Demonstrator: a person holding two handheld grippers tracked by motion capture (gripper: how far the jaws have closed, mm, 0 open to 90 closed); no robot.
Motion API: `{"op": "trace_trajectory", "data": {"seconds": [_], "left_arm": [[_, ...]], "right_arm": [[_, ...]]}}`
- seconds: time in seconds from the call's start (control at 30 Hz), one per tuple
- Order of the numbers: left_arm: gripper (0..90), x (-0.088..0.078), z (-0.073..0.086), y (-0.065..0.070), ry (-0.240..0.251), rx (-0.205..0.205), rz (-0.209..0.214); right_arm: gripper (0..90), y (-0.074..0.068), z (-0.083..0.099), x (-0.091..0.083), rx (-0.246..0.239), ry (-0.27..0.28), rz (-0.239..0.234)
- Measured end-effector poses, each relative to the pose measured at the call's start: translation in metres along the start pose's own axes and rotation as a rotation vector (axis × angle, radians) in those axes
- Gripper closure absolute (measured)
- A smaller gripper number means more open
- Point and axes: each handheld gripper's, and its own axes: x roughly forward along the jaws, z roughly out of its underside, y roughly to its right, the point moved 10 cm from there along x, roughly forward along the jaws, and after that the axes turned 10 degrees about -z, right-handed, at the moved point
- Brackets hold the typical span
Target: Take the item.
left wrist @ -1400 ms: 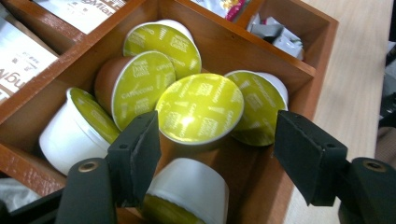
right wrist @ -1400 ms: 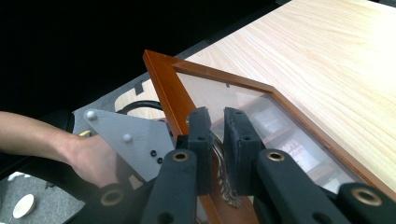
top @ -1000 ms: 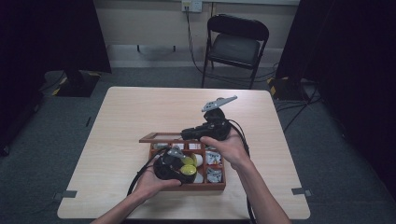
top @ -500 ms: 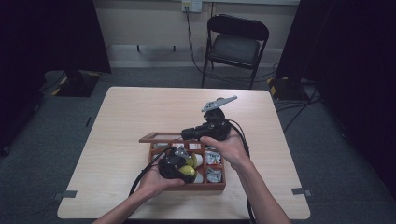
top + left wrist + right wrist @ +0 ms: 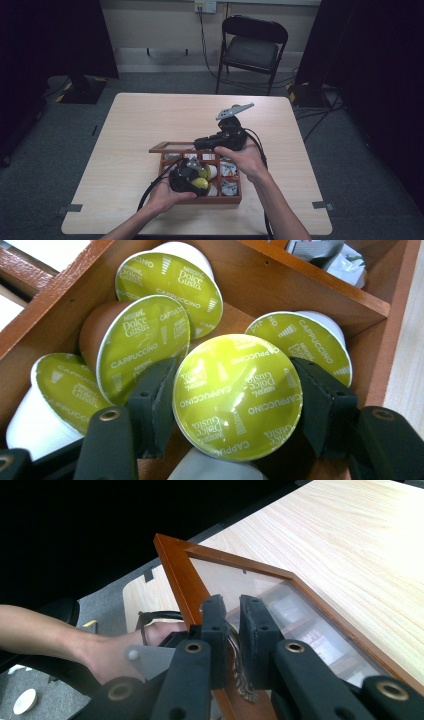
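At frame centre, the left claw (image 5: pixel 235 400), jaws having just closed, pinches a green cappuccino capsule (image 5: pixel 237 395) inside the wooden box (image 5: pixel 200 197); the right claw (image 5: pixel 232 630) clamps the glass lid's frame (image 5: pixel 175 570), holding it upright.

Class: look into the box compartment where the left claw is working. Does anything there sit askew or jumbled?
Yes. The green-lidded coffee capsules lie tumbled, lids tilted different ways rather than stacked upright in the wooden box. The left claw is shut on one capsule, its printing upside down.
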Motion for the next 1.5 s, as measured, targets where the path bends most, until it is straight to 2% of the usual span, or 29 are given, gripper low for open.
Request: {"op": "trace_trajectory", "data": {"seconds": [0.03,0.17,0.23,0.27,0.37,0.4,0.47,0.63,0.73,0.83,0.93,1.1,1.13,1.2,1.27,1.3,1.5], "left_arm": [[38.3,-0.001,0.0,-0.001,-0.004,0.011,-0.001],[38.4,-0.003,-0.002,0.002,0.023,0.0,-0.002],[38.4,-0.006,-0.001,0.0,0.015,0.038,-0.008],[38.4,-0.007,-0.002,-0.001,0.021,0.037,-0.013],[38.4,-0.011,-0.005,0.001,0.049,0.013,-0.009],[38.4,-0.014,-0.005,0.0,0.051,0.025,-0.009],[38.3,-0.019,-0.007,0.001,0.082,0.011,0.006],[38.4,-0.03,-0.002,0.002,0.104,0.004,0.005],[38.4,-0.035,-0.002,0.005,0.11,0.01,0.021],[38.4,-0.039,0.001,0.005,0.102,0.024,0.017],[38.4,-0.042,0.002,0.005,0.111,0.006,0.024],[38.4,-0.048,0.007,0.005,0.116,0.009,0.009],[38.4,-0.05,0.008,0.005,0.119,0.005,0.017],[38.4,-0.053,0.009,0.0,0.144,-0.018,-0.015],[38.5,-0.056,0.012,0.002,0.14,-0.019,0.009],[38.4,-0.057,0.013,0.002,0.143,-0.013,-0.005],[38.5,-0.066,0.02,0.0,0.154,-0.026,-0.004]], "right_arm": [[81.7,0.0,0.0,0.0,0.0,0.0,0.0],[81.7,0.0,0.0,0.0,0.0,0.0,0.0],[81.7,0.0,0.0,0.0,0.0,0.0,0.0],[81.7,0.0,0.0,0.0,0.0,0.0,0.0],[81.7,0.0,0.0,0.0,0.0,0.0,0.0],[81.7,0.0,0.0,0.0,-0.001,0.001,0.0],[81.7,0.0,0.0,0.0,-0.001,0.0,0.0],[81.7,0.0,0.0,0.0,0.001,0.0,-0.001],[81.7,0.0,0.0,0.0,0.001,0.0,0.0],[81.6,0.0,0.0,0.0,0.001,0.0,-0.001],[81.7,0.0,0.0,0.0,0.001,0.0,-0.001],[81.7,0.0,0.001,0.0,0.002,0.0,-0.002],[81.7,0.0,0.001,0.0,0.002,0.0,-0.002],[81.7,0.0,0.001,0.0,0.003,0.0,-0.002],[81.7,0.0,0.001,0.0,0.004,0.0,-0.004],[81.7,0.0,0.001,0.0,0.004,0.0,-0.004],[81.7,0.0,0.001,0.0,0.005,0.0,-0.006]]}}
